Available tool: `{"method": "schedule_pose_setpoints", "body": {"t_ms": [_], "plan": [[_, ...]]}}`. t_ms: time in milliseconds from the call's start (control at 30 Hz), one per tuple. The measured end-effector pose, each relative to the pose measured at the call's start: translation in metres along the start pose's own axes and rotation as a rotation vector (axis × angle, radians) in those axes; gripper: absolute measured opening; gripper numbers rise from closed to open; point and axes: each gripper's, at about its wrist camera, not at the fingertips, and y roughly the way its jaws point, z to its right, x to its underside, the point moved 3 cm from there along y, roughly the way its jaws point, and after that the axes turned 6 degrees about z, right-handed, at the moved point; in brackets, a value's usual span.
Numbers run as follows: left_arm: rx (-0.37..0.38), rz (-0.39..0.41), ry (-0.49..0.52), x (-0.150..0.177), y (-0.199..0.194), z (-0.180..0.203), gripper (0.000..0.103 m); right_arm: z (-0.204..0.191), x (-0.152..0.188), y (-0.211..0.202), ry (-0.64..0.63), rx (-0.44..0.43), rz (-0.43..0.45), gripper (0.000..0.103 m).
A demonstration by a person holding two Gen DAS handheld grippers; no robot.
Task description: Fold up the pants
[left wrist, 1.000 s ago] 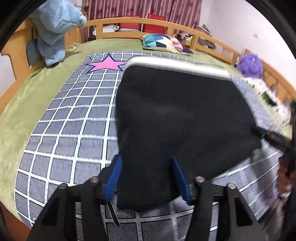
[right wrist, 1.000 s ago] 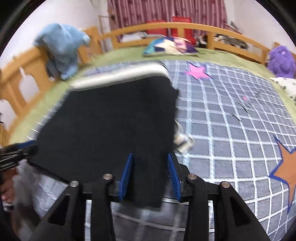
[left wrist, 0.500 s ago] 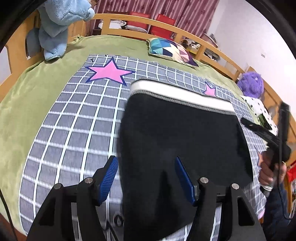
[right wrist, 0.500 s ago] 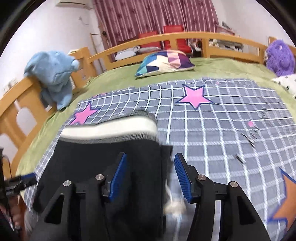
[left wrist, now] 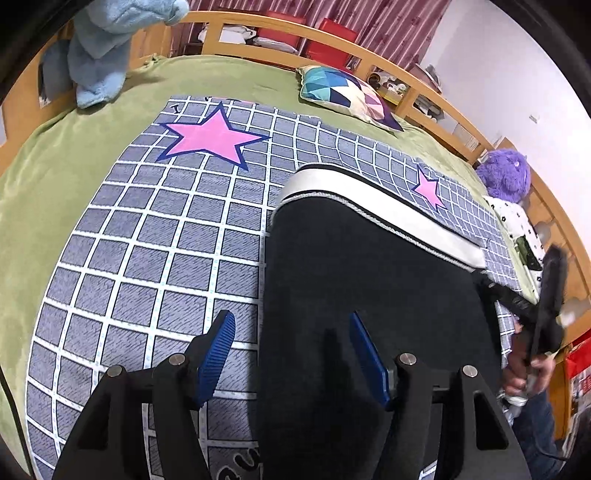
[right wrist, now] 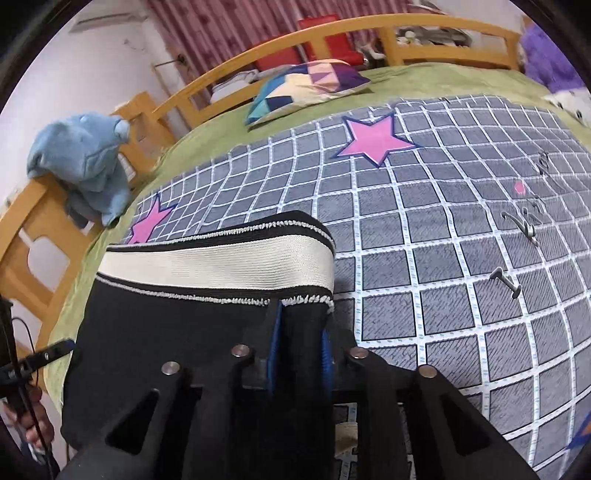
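The black pants point(left wrist: 369, 288) lie folded on the grey checked blanket point(left wrist: 147, 236), with the cream waistband point(left wrist: 388, 214) at the far edge. My left gripper point(left wrist: 291, 328) is open above the pants' left edge, one blue pad over the blanket, one over the cloth. In the right wrist view the pants point(right wrist: 166, 332) and waistband point(right wrist: 214, 266) fill the lower left. My right gripper point(right wrist: 301, 328) is nearly closed on the pants' right edge just below the waistband.
A green bedspread point(left wrist: 55, 155) lies under the blanket inside a wooden bed rail point(left wrist: 258, 29). A patterned pillow point(left wrist: 347, 96), a blue plush point(left wrist: 107, 48) and a purple plush point(left wrist: 506, 177) sit along the edges.
The pants have come down flat onto the blanket. My left gripper has opened wider and drawn back. My right gripper has closed in on the pants' right edge near the waistband.
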Motion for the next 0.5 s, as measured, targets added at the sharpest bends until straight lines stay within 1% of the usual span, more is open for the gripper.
{"method": "schedule_pose_setpoints", "body": {"t_ms": [33, 67, 100, 133, 167, 267, 300, 367, 400, 433, 467, 500], "plan": [[0.0, 0.004, 0.007, -0.002, 0.0, 0.002, 0.062, -0.001, -0.004, -0.004, 0.0, -0.005, -0.004, 0.027], [0.001, 0.012, 0.019, -0.006, 0.0, 0.005, 0.062, -0.005, -0.011, -0.009, -0.013, 0.0, -0.011, 0.032], [0.001, 0.03, 0.03, -0.013, 0.001, 0.009, 0.062, -0.011, -0.019, -0.018, -0.039, 0.023, 0.005, 0.034], [0.003, 0.042, 0.036, -0.018, 0.001, 0.013, 0.062, -0.016, -0.023, -0.026, -0.062, 0.037, 0.036, 0.035], [0.014, 0.056, 0.047, -0.028, 0.005, 0.021, 0.062, -0.029, -0.032, -0.033, -0.11, 0.036, 0.068, 0.036], [0.066, 0.065, 0.086, -0.051, 0.022, 0.048, 0.064, -0.059, -0.036, -0.034, -0.202, -0.002, 0.075, 0.036], [0.08, 0.062, 0.103, -0.057, 0.031, 0.058, 0.064, -0.073, -0.035, -0.024, -0.23, -0.035, 0.061, 0.037], [0.081, 0.061, 0.151, -0.064, 0.052, 0.074, 0.064, -0.084, -0.031, -0.008, -0.265, -0.065, 0.036, 0.037], [0.034, 0.075, 0.184, -0.066, 0.065, 0.079, 0.064, -0.088, -0.027, 0.004, -0.289, -0.067, 0.034, 0.037], [-0.008, 0.081, 0.211, -0.066, 0.076, 0.081, 0.064, -0.086, -0.023, 0.017, -0.31, -0.034, 0.045, 0.036], [-0.012, 0.065, 0.228, -0.064, 0.088, 0.082, 0.064, -0.082, -0.019, 0.025, -0.319, -0.011, 0.044, 0.032], [-0.006, 0.044, 0.222, -0.063, 0.097, 0.079, 0.063, -0.071, -0.018, 0.04, -0.308, 0.025, 0.017, 0.032]]}}
